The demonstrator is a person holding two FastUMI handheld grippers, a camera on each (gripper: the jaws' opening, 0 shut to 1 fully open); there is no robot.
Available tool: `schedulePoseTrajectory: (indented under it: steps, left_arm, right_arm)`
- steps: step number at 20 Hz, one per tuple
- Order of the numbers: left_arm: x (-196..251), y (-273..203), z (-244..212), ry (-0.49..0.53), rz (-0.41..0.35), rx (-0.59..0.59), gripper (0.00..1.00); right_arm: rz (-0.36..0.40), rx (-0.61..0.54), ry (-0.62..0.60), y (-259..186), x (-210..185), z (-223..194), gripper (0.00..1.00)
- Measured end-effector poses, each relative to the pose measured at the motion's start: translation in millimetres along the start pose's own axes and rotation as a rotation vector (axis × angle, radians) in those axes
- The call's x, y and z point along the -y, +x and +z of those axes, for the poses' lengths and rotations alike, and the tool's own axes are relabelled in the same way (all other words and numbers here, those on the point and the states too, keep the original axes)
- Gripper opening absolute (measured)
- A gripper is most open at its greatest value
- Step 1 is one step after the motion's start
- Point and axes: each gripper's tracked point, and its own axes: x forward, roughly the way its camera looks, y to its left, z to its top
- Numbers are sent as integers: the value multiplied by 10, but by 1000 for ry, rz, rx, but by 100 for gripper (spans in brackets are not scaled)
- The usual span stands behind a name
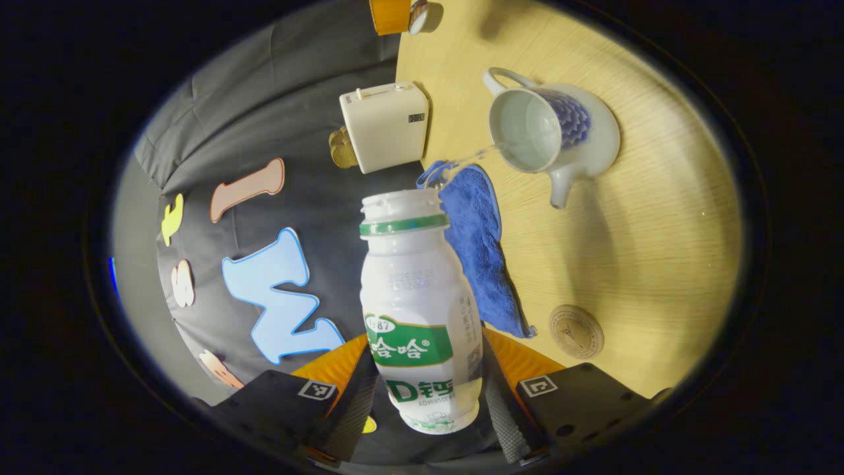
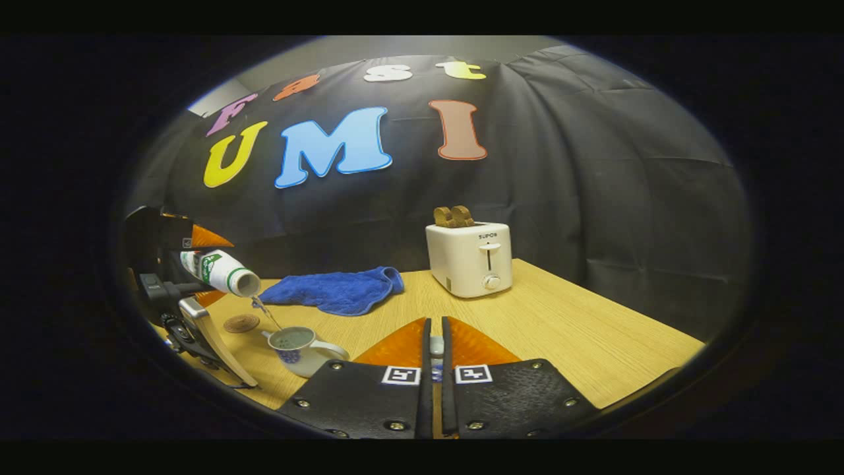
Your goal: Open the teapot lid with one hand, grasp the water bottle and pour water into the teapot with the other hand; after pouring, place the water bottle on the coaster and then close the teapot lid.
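My left gripper [image 1: 428, 396] is shut on the white water bottle [image 1: 419, 310], which is uncapped and tilted toward the teapot [image 1: 593, 132]. A thin stream of water [image 1: 471, 158] runs from its mouth into the open, lidless pot. The round coaster [image 1: 577, 331] lies on the table beside the blue cloth. In the right gripper view the bottle [image 2: 217, 270] pours from the left into the teapot [image 2: 297, 346], with the coaster [image 2: 241, 323] behind it. My right gripper [image 2: 435, 343] is shut on a small white and blue piece, the teapot lid [image 2: 436, 346], held up to the teapot's right.
A white toaster [image 2: 469, 257] with bread in it stands at the back of the wooden table [image 2: 593, 336]. A blue cloth [image 2: 336, 290] lies crumpled between toaster and coaster. An orange object [image 1: 390, 14] sits at the table's far end.
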Motion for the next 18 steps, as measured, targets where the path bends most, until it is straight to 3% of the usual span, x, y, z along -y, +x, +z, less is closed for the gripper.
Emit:
schedulePoseTrajectory:
  steps: [1, 5, 6, 7, 8, 10, 11, 12, 13, 15, 16, 17, 18]
  left_arm:
    - [-5, 7, -4, 4, 3, -1, 92]
    - [-31, 21, -22, 12, 8, -6, 86]
    - [-38, 19, -21, 15, 10, -7, 80]
    - [-45, 17, -21, 19, 13, -9, 80]
    - [-48, 12, -17, 23, 16, -9, 86]
    - [-57, 16, -16, 29, 21, -9, 86]
    - [-67, 19, -21, 32, 23, -9, 86]
    - [-70, 20, -15, 37, 26, -8, 92]
    - [-80, 22, -20, 43, 30, -9, 86]
    - [-94, 17, -20, 54, 36, -11, 90]
    - [-95, 11, -12, 57, 38, -11, 89]
    - [-98, 18, -17, 62, 38, -11, 87]
    - [-107, 14, -14, 68, 40, -12, 86]
  right_arm:
    - [0, -1, -2, 1, 0, -2, 22]
    - [1, -1, -2, 3, -6, 1, 22]
    - [1, -1, -2, 2, -1, -2, 5]
    - [1, -2, -2, 3, -3, 5, 22]
    - [1, -2, -3, -1, -4, -3, 22]
    - [1, -3, -4, 6, -5, -4, 22]
    - [1, -3, -5, 4, -5, -2, 5]
    - [1, -3, -5, 8, -3, -3, 22]
    - [1, -3, -5, 9, -3, 2, 22]
    - [1, -2, -6, 3, -3, 6, 22]
    - [1, -2, -7, 1, -3, 0, 5]
    - [2, -2, -6, -3, -4, 1, 22]
    - [2, -2, -6, 2, -8, 3, 22]
